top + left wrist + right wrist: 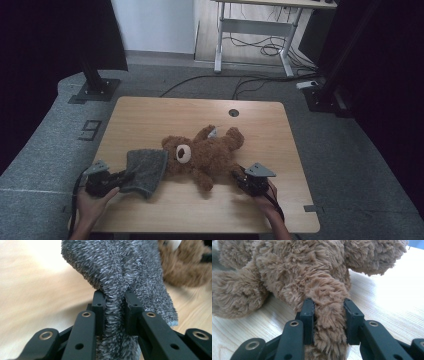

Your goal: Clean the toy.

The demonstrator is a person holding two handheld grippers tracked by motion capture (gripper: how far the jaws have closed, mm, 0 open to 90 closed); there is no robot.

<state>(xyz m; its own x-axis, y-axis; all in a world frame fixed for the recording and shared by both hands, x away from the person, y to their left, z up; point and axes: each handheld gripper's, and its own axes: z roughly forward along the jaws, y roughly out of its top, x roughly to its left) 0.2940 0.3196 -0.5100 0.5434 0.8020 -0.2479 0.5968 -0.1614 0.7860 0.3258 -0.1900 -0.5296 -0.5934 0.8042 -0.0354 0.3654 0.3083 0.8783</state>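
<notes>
grey cloth [117, 277] pinched between left gripper [113, 302] fingers.

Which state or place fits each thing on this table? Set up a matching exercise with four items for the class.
Things:
1. grey cloth
2. teddy bear
3. round hole
4. table

States or places:
A. limb pinched by the right claw
B. far edge of the tabletop
C. light wood
D. pinched by the left claw

Pairs: 1-D, 2-A, 3-B, 4-C
</notes>
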